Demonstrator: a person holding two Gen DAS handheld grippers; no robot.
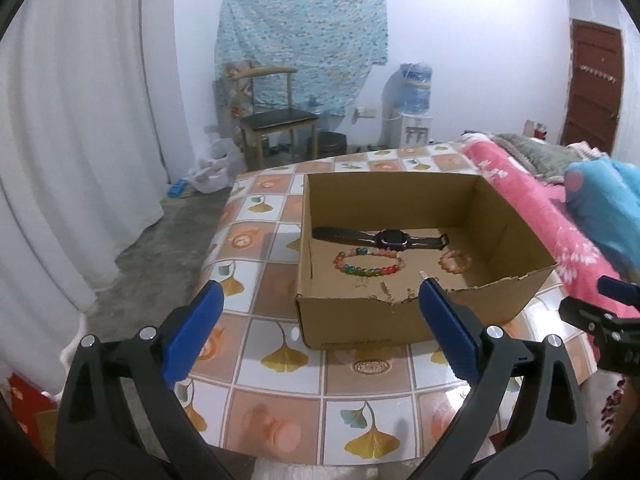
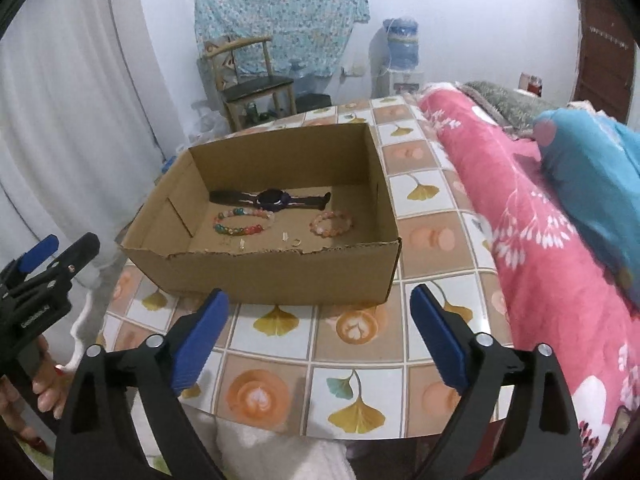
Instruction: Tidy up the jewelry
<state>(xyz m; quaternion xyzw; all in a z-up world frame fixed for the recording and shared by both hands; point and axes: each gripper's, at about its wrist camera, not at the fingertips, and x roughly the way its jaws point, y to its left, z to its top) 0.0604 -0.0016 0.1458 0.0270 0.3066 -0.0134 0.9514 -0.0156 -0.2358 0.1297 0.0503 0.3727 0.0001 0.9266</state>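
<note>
Jewelry [image 1: 370, 262] lies in the box [image 1: 400, 320], beyond both grippers' spread, empty fingers [image 2: 200, 338].

Pretty lived-in room here: wooden armchair with a dark seat [image 1: 276, 120] against the white wall, a blue patterned cloth [image 1: 304, 40] hung up behind it, a water dispenser with a blue bottle [image 1: 412, 108] next to that. Pink floral blanket [image 2: 520, 216] on the right, brown panelled door [image 1: 592, 84] beyond, white curtain [image 1: 72, 120] left.

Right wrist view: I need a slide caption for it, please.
Open right gripper hovers before a cardboard box holding a watch and two bead bracelets.
</note>
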